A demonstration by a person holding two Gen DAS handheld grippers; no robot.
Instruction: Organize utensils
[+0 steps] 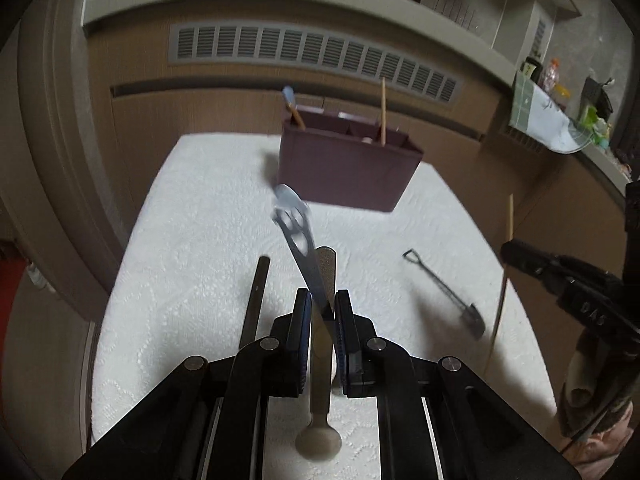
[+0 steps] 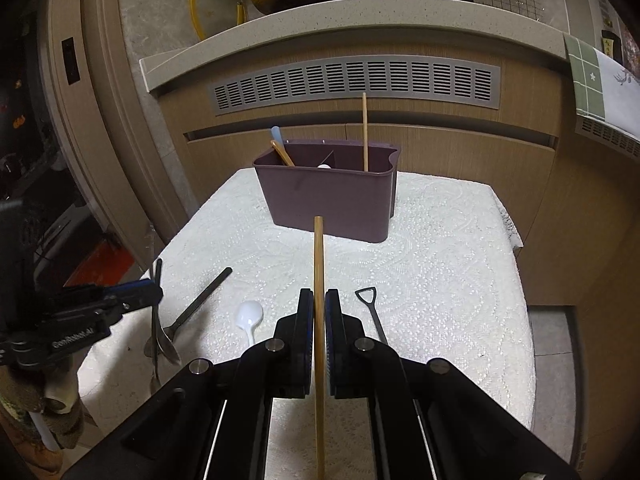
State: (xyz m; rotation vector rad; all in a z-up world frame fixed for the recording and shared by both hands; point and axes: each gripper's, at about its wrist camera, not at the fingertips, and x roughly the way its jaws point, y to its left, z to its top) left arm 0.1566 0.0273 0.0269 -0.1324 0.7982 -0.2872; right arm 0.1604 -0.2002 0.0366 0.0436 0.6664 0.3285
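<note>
Left gripper (image 1: pixel 323 308) clenched on a metal utensil (image 1: pixel 296 232), its long axis angled up and forward toward the caddy (image 1: pixel 348 168) ahead; its head is motion-blurred, so the type is unclear. Right gripper (image 2: pixel 319 312) grasps a chopstick (image 2: pixel 318 280) upright, pointing at the caddy straight ahead, neither arm clearly nearer. Caddy dividers are mostly hidden, target compartment unclear.

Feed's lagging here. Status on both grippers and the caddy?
Left gripper shut on metal spoon. Right gripper shut on wooden chopstick. Caddy ahead, path clear.
</note>
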